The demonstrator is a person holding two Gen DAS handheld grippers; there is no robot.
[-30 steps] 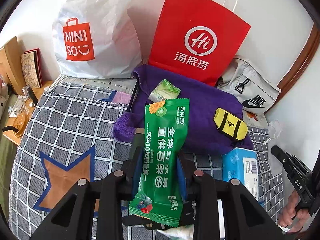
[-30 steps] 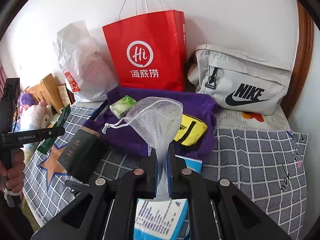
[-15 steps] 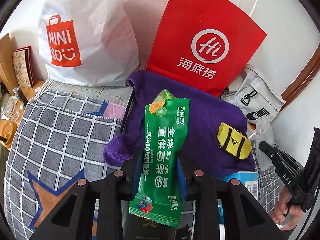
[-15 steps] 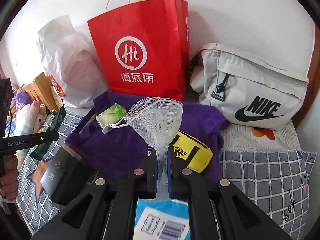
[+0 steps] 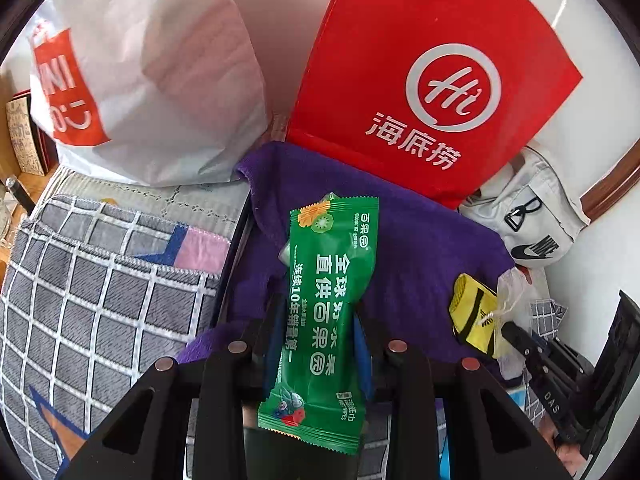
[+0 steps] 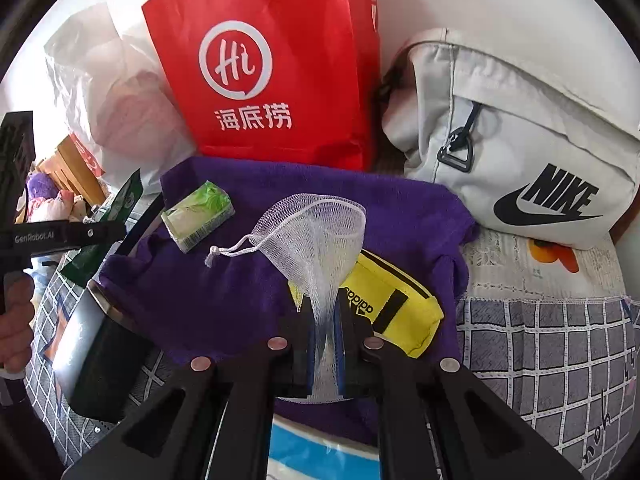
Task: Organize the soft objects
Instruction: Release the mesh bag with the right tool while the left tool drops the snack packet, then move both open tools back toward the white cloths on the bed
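Left gripper (image 5: 316,344) clenched on green wipes packet (image 5: 328,296), held over purple towel (image 6: 224,292) on bed; light, crinkly, probably slippery, best pinched mid-length. Right gripper (image 6: 326,332) clamped on white mesh pouch (image 6: 316,236): limp, featherlight, snag-prone, best gathered at neck.

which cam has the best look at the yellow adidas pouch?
Right wrist. The yellow adidas pouch lies close on the purple towel, logo readable, partly behind the mesh bag. Left wrist shows it small at the right edge, logo unreadable.
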